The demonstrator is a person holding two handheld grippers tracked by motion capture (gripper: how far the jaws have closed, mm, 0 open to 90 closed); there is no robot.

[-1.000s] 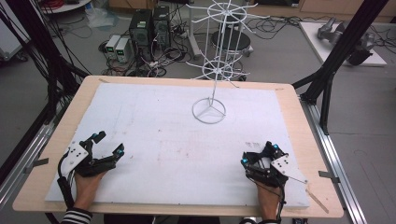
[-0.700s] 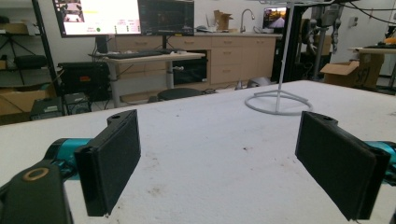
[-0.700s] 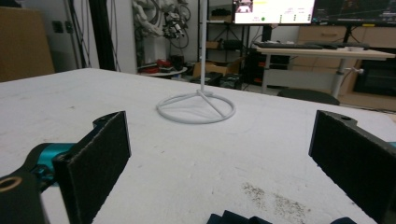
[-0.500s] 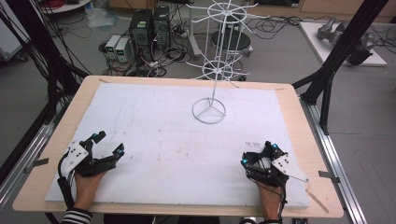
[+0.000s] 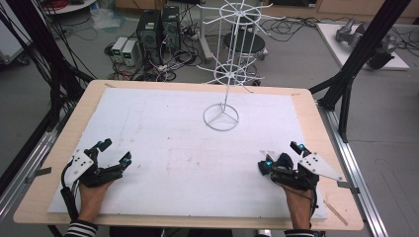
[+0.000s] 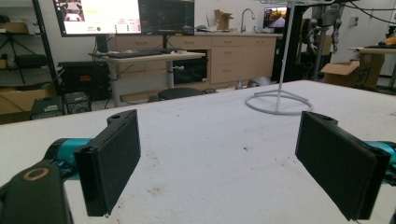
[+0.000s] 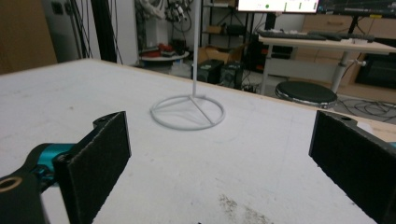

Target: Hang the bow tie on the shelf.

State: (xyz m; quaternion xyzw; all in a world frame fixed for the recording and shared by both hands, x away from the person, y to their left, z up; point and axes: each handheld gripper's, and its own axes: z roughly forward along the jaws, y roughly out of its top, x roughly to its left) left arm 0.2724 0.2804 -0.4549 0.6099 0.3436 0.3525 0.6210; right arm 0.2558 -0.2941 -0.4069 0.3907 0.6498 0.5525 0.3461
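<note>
A white wire display rack (image 5: pixel 222 94) stands on a ring base toward the back middle of the white board (image 5: pixel 173 148); its ring base shows in the left gripper view (image 6: pixel 279 101) and in the right gripper view (image 7: pixel 188 112). My left gripper (image 5: pixel 114 153) rests near the board's front left corner, jaws wide apart with nothing between them (image 6: pixel 217 163). My right gripper (image 5: pixel 281 157) rests near the front right, also open and empty (image 7: pixel 219 158). Both point toward the rack and are well short of it.
The board lies on a wooden table (image 5: pixel 316 113) framed by black struts (image 5: pixel 356 54). Computers and cables (image 5: pixel 158 34) sit on the floor behind. A thin wooden stick (image 5: pixel 338 212) lies at the table's front right corner.
</note>
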